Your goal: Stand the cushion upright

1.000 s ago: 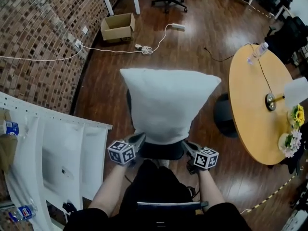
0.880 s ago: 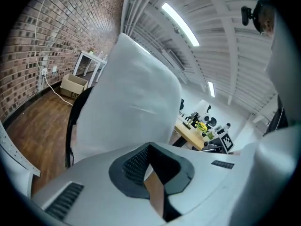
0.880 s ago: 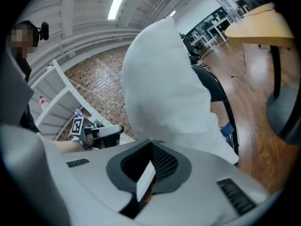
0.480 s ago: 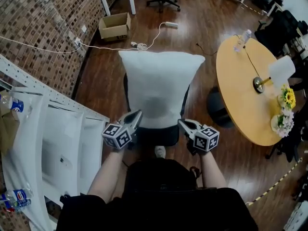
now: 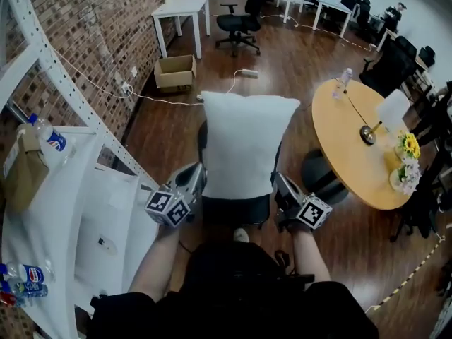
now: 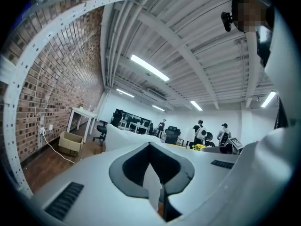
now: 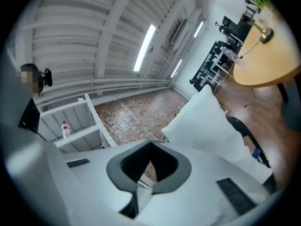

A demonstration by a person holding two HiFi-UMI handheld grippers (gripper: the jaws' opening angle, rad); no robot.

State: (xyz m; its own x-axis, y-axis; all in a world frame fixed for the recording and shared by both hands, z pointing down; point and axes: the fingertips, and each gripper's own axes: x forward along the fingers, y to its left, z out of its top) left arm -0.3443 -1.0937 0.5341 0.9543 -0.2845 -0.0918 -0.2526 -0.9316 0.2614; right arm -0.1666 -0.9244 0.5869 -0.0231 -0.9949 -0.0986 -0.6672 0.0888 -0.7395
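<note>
1. The person wore a black short-sleeved top.
2. The left gripper and the right gripper were pale grey, with dark grey jaw linings.
3. Each carried a cube of black-and-white square markers.

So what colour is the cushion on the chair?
The cushion is plain white, no pattern; the head view shows it best.

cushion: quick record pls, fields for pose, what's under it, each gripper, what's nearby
object: white fabric cushion
pose: upright, broad face toward the person
under it: black office chair; cannot tell if the cushion rests on the seat
left gripper: shut on the cushion's lower left corner
right gripper: shut on its lower right corner
nearby: round wooden table to the right, apart from the chair
</note>
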